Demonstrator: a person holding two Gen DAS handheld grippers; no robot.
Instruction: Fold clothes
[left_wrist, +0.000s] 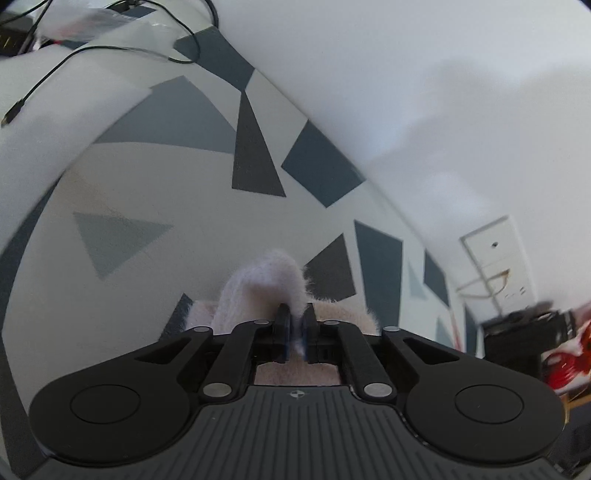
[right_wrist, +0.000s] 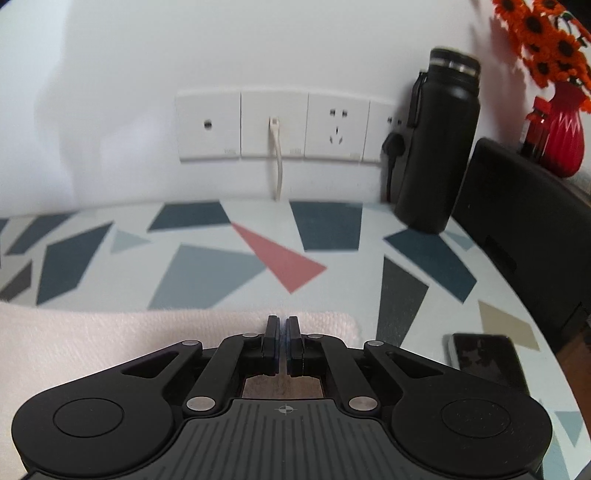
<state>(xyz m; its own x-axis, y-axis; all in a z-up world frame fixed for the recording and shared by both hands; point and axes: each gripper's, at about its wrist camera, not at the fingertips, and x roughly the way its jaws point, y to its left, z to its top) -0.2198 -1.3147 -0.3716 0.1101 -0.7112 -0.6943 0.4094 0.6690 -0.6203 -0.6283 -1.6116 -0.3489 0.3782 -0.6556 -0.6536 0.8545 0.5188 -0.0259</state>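
While our left gripper (left_wrist: 294, 319) is pinched tight on a fluffy fold of the pale pink cloth (left_wrist: 258, 288), lifting it off the table (left_wrist: 147, 177), our right gripper (right_wrist: 282, 328) has its jaws almost together with nothing between them. It sits over the cloth's flat part. A black bottle (right_wrist: 436, 147) stands by the wall.

The left hand-held gripper (left_wrist: 295, 317) hides most of the garment (left_wrist: 258, 284), and the phone (right_wrist: 484, 354) is blurred, the flowers (right_wrist: 543, 40) cut off.
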